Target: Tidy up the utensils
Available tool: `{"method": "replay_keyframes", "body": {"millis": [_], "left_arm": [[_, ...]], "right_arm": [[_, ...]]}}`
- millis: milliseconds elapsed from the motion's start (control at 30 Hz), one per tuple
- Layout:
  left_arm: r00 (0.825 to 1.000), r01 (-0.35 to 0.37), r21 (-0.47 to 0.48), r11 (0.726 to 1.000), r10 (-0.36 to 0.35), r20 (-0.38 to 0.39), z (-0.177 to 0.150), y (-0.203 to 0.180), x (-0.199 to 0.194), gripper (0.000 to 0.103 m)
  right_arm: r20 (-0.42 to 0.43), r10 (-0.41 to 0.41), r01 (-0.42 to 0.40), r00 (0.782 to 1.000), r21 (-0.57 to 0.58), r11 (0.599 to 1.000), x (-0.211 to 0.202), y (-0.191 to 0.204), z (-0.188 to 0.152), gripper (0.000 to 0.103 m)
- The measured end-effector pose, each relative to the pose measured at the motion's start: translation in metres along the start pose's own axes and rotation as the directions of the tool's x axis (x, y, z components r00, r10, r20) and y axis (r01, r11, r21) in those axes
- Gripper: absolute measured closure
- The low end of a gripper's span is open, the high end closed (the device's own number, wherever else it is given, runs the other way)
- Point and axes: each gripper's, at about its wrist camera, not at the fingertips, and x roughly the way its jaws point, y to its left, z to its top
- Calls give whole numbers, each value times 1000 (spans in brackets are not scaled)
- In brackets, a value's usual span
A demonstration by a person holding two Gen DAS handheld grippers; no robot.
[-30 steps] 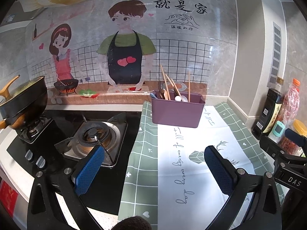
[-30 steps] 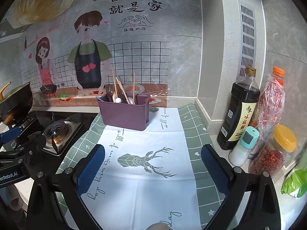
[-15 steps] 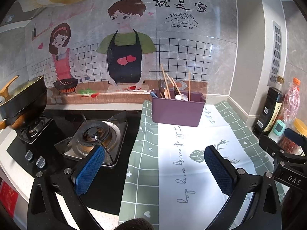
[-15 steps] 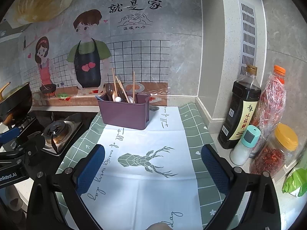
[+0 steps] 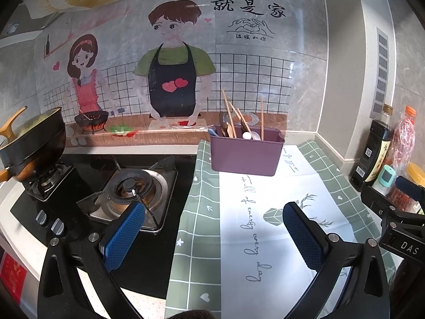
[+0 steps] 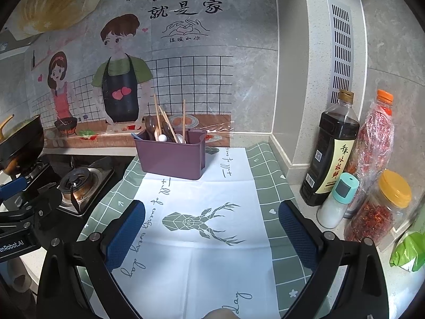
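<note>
Utensils (image 6: pixel 166 130) stand collected in a purple plastic caddy (image 6: pixel 172 158) at the far end of the green-checked cloth (image 6: pixel 202 239), close to the tiled wall: wooden chopsticks (image 5: pixel 230 114) lean upright and tilted among spoons (image 5: pixel 248 134) whose bowls show just above the rim. Left gripper (image 5: pixel 212 235) hangs above the near end of the cloth, partly over the black hob, jaws spread wide with nothing between the blue pads (image 5: pixel 124 235). Right gripper (image 6: pixel 212 236) hangs over the printed deer (image 6: pixel 202 222), jaws likewise released and empty, well apart from the caddy. No loose utensil is visible on the cloth or the counter in either view. Judgement: the gathering step appears finished or very nearly so, with both tools idle in a standby posture; whether sorting inside the caddy is required cannot be told, since any internal dividers are hidden behind its front wall. If more work is called for, the next move would need one gripper to advance along the cloth to the caddy and close on a single chopstick or spoon handle above the rim, keeping clear of the neighbouring sticks. Noted hazards nearby: gas burner (image 5: pixel 132 188) and lidded wok (image 5: pixel 32 141) to the left, soy sauce bottle (image 6: pixel 332 154), salt shaker (image 6: pixel 337 202) and chilli jar (image 6: pixel 379 210) crowded to the right.
</note>
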Motion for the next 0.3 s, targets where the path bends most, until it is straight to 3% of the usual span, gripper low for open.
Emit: {"method": "replay_keyframes", "body": {"millis": [300], "left_arm": [[1000, 8, 20, 1000, -8, 7, 2, -1, 2, 0]], "right_arm": [[-1, -4, 4, 1000, 4, 1000, -1, -1, 1, 2]]}}
